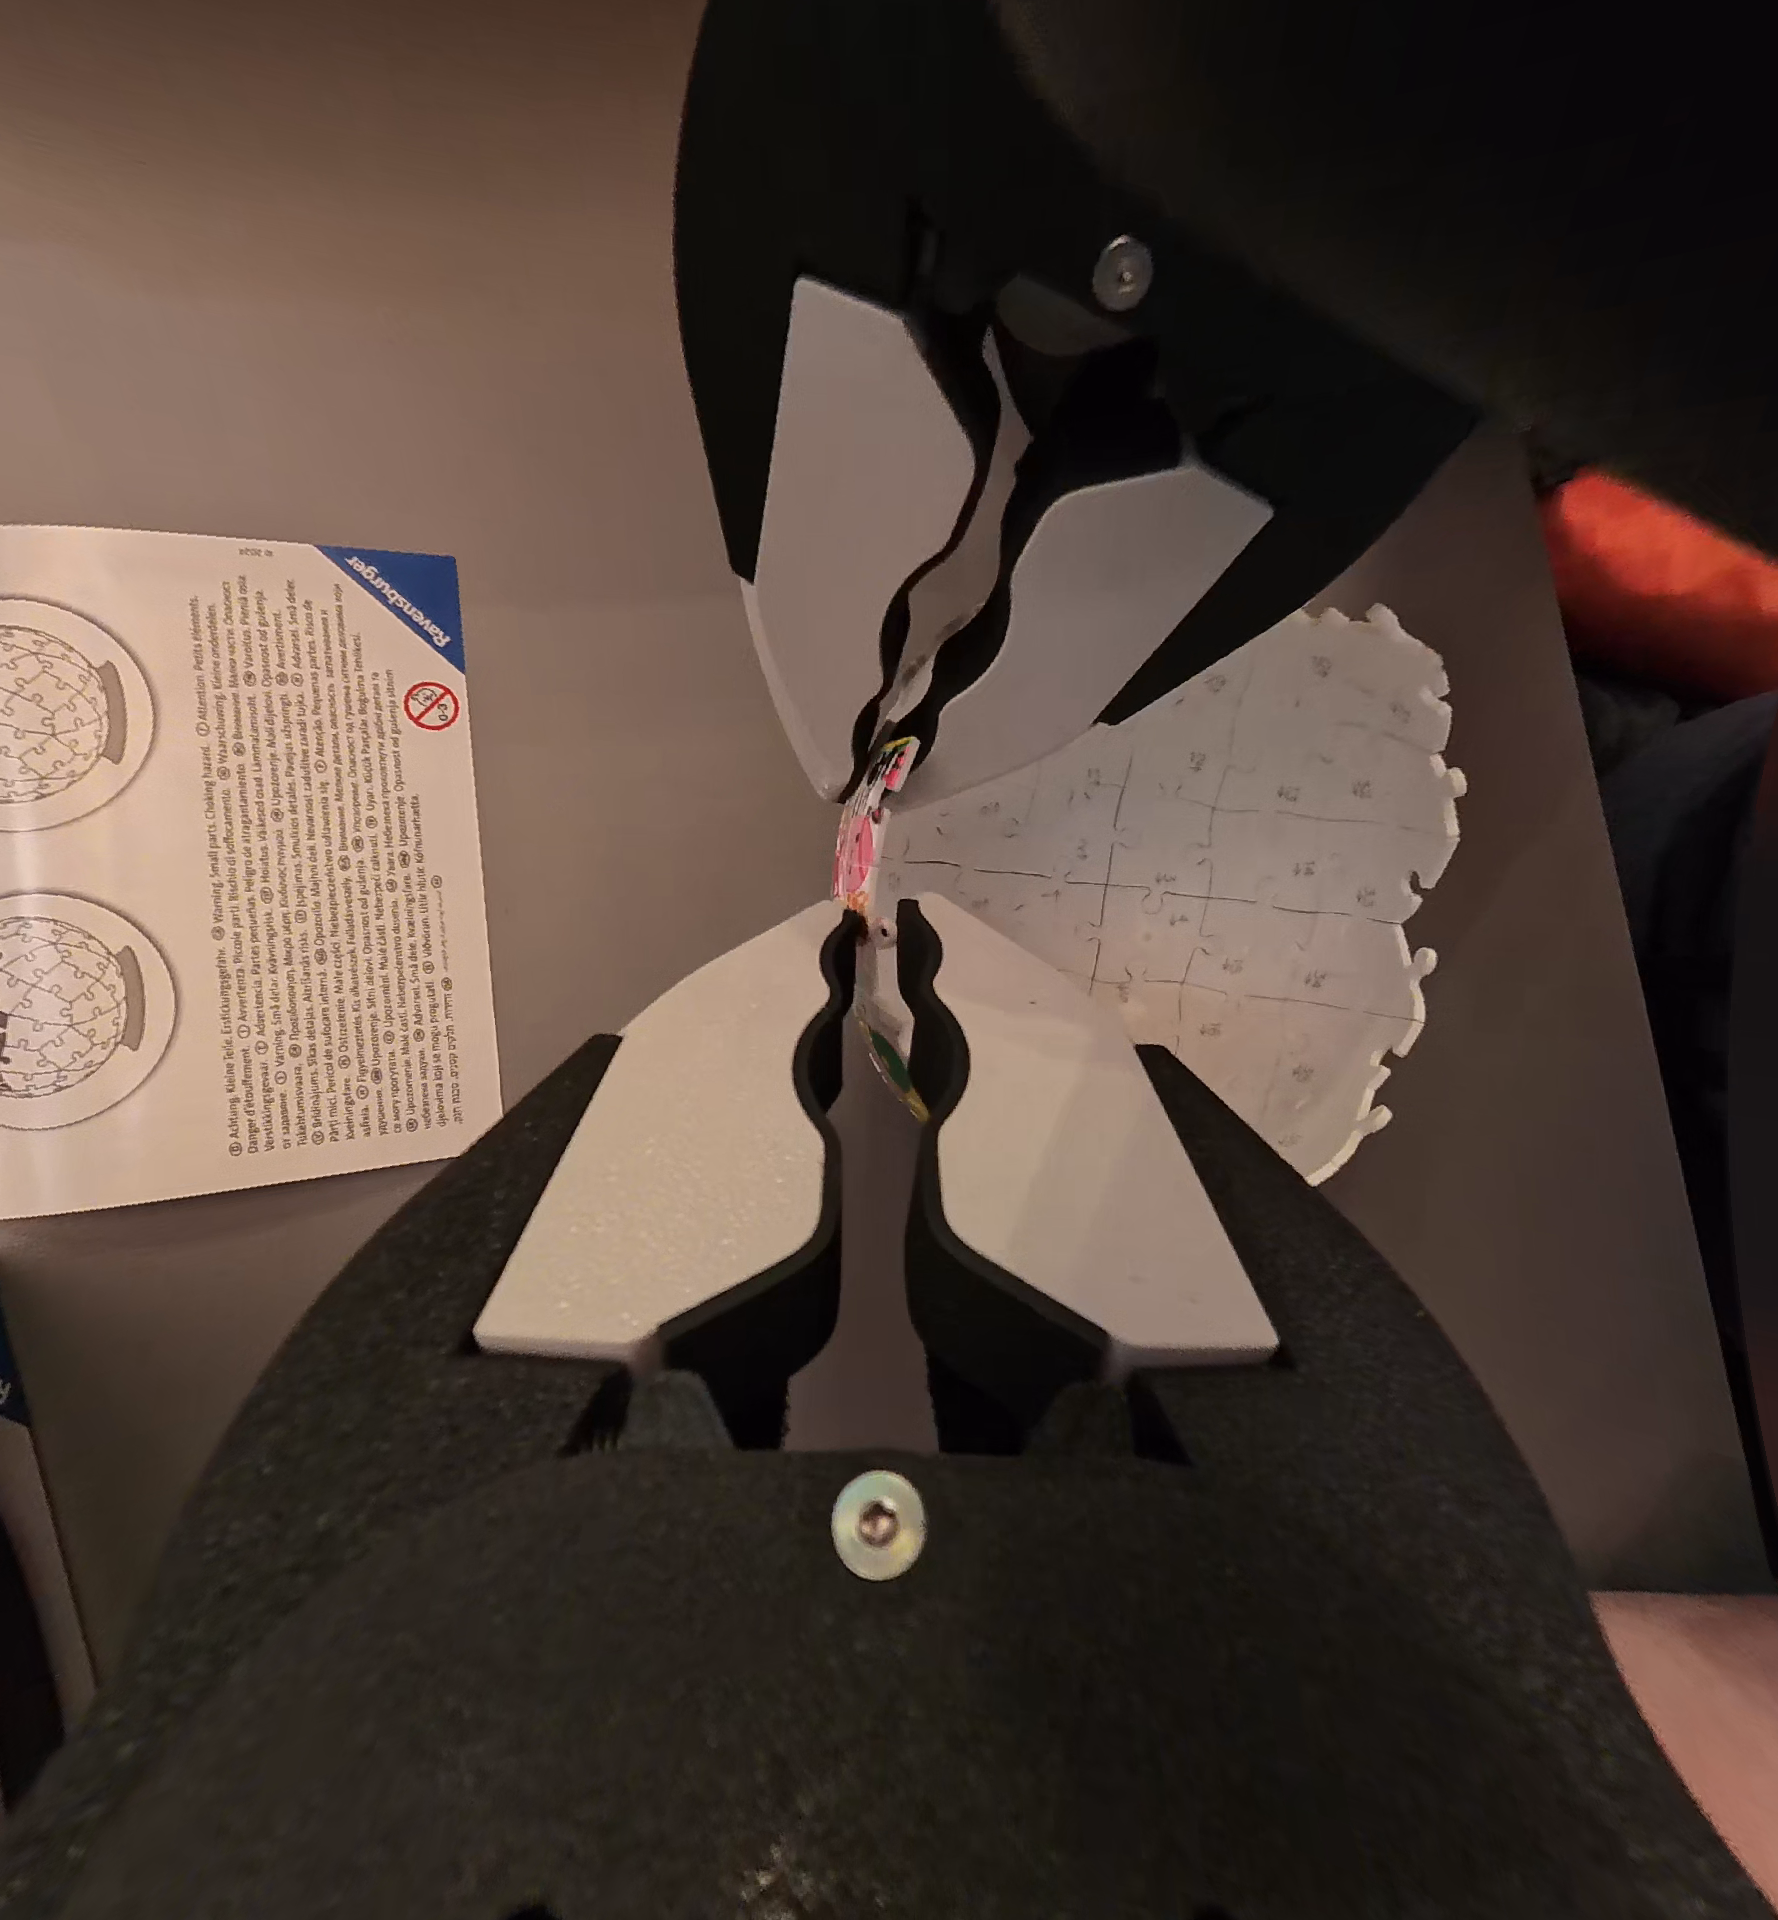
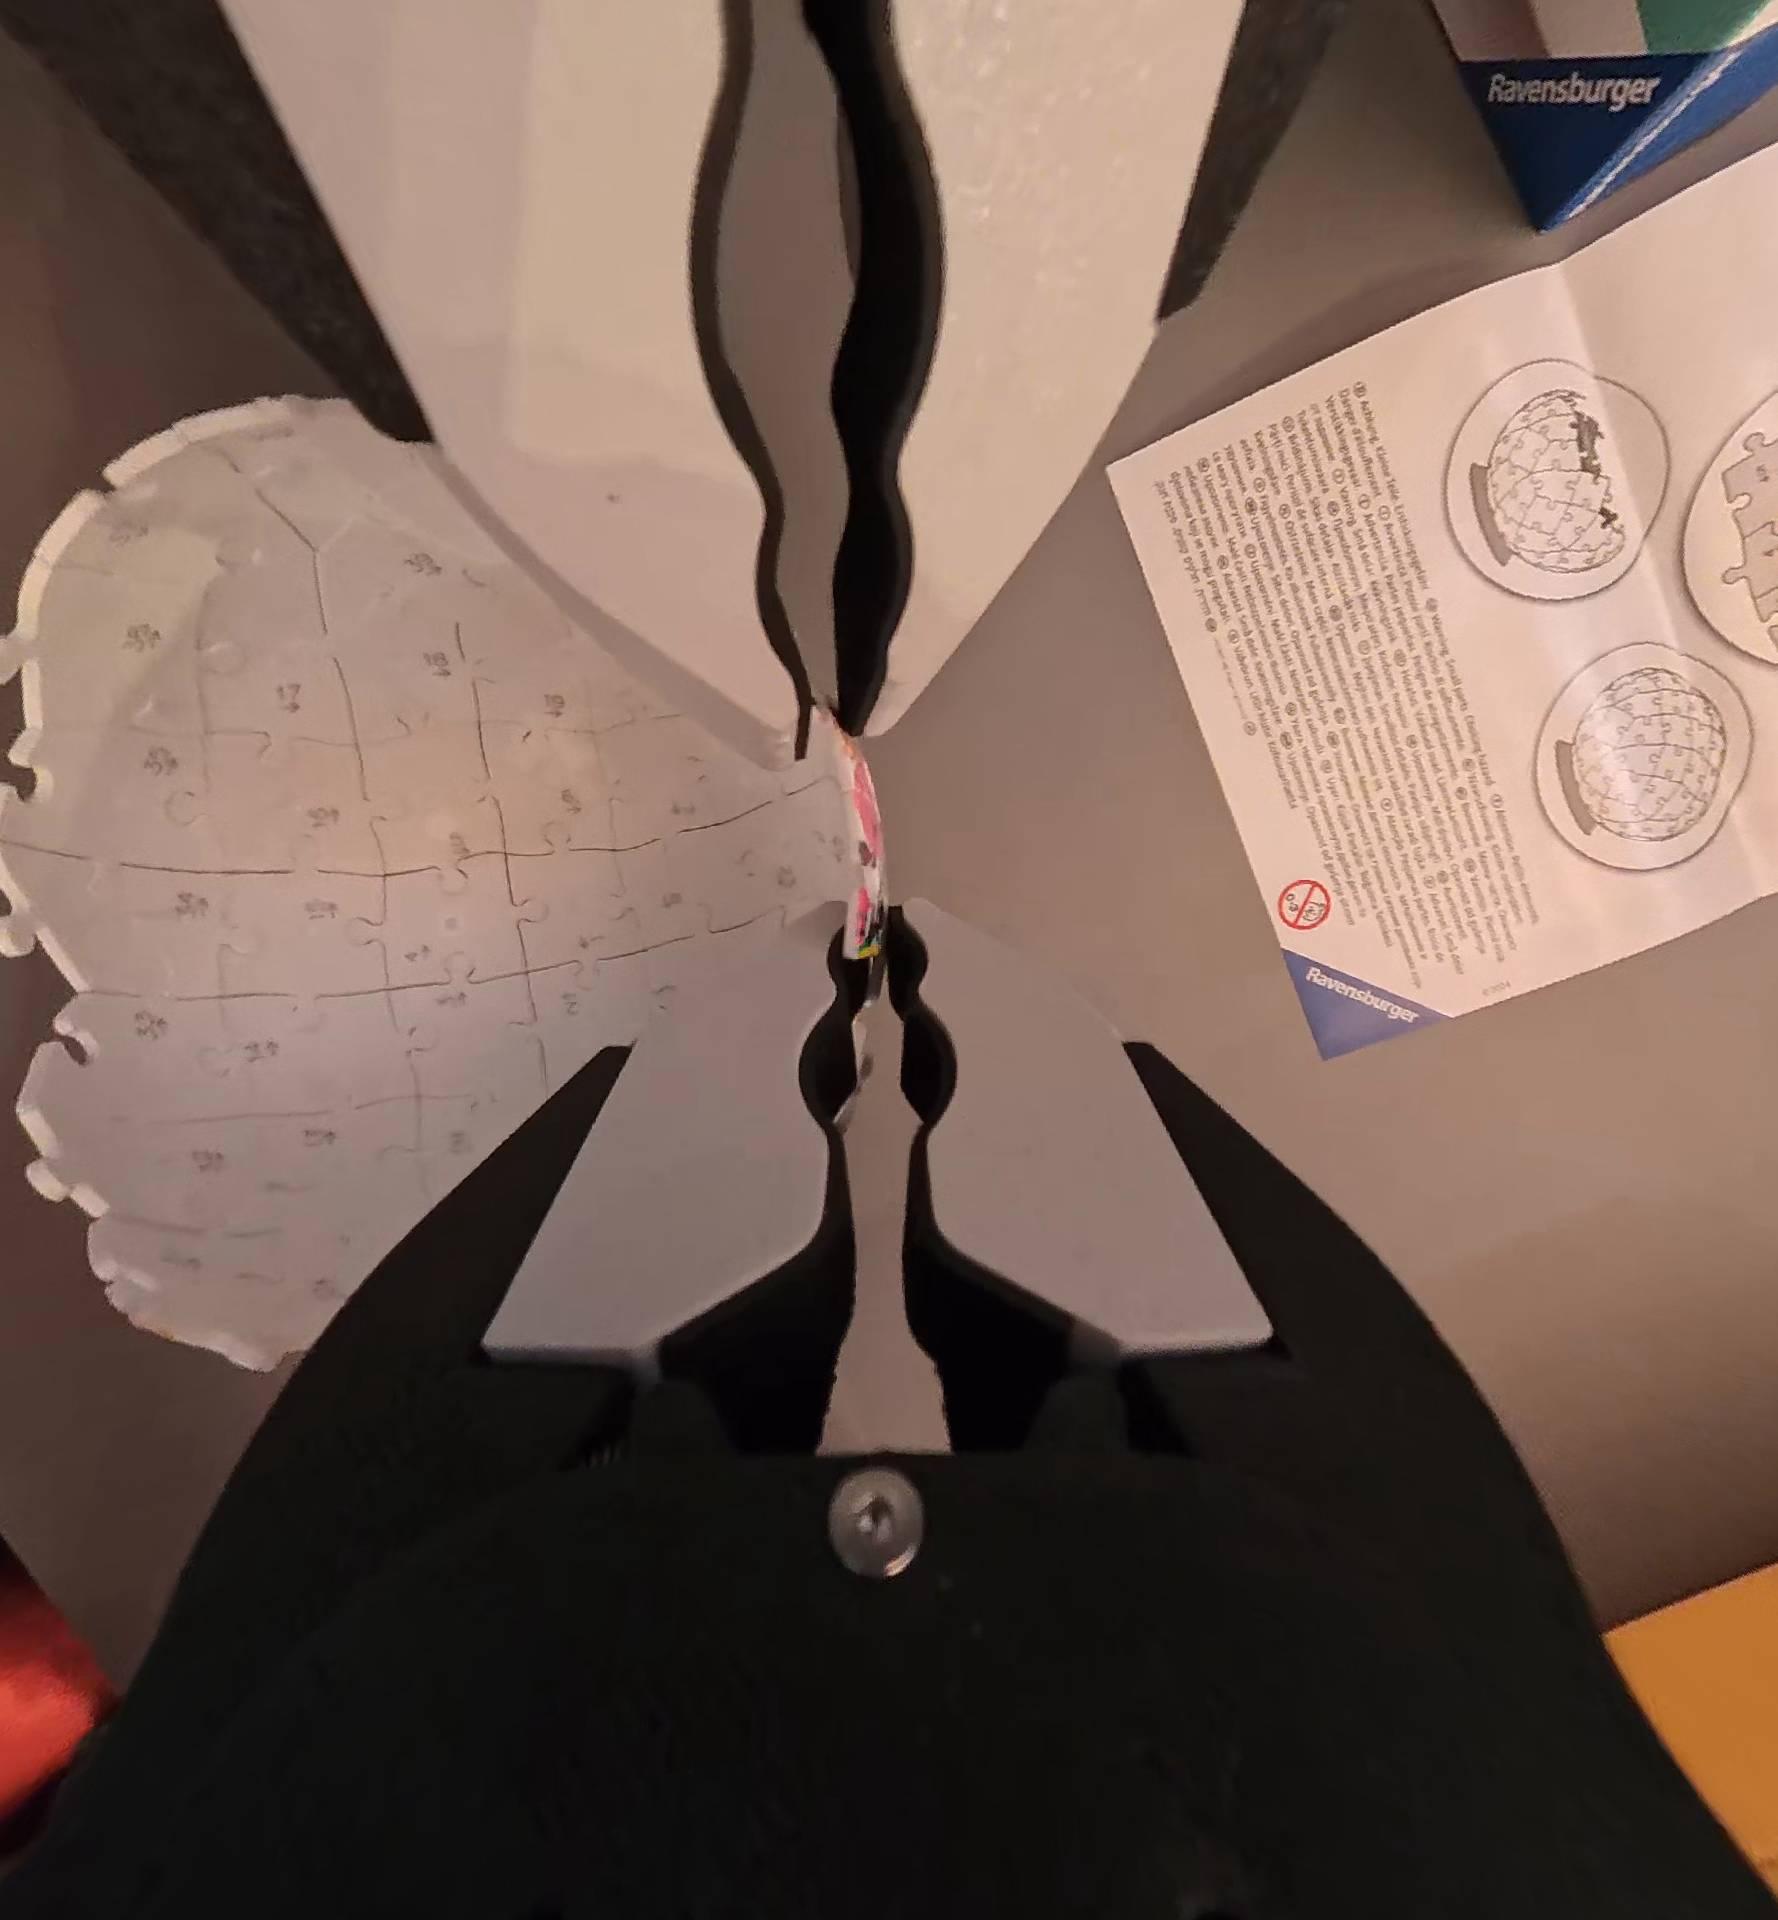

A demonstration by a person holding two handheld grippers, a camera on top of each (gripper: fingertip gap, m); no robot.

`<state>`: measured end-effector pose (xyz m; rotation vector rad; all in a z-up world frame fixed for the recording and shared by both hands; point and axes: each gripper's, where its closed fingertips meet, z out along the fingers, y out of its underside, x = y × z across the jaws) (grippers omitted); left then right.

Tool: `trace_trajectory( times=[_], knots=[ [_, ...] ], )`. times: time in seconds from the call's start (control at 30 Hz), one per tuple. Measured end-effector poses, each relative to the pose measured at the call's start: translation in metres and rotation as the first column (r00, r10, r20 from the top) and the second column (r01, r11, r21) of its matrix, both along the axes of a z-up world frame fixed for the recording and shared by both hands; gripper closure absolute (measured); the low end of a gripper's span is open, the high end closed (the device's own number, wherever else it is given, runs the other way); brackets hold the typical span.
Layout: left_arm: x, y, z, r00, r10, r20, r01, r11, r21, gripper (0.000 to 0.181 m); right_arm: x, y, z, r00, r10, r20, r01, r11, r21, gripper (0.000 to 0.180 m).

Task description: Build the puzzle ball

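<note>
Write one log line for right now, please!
left claw: shut on shell rim | right claw: shut on rim | leaflet: on table

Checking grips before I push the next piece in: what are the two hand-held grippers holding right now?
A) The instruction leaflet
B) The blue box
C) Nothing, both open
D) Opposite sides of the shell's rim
D: the left hand-held gripper and right hand-held gripper each pinch the rim of the partly built puzzle ball from opposite sides.

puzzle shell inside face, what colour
White, with faint grey markings on each piece of the puzzle shell; right wrist view.
</note>
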<state>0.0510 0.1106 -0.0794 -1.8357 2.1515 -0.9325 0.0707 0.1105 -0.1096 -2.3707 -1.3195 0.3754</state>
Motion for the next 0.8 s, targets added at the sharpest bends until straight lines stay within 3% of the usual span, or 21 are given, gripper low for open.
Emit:
trace_trajectory(
  times=[0.57,0.8],
  knots=[
    [0.001,0.000,0.000,1.000,0.004,0.000,-0.004,1.000,-0.002,0.174,0.006,-0.001,0.020,0.997,-0.042,-0.062,0.043,0.999,0.018,0.167],
    [0.001,0.000,0.000,1.000,0.004,0.000,-0.004,1.000,-0.004,0.174,0.006,0.002,0.005,0.997,-0.056,0.051,0.057,0.998,-0.013,0.160]
  ],
)
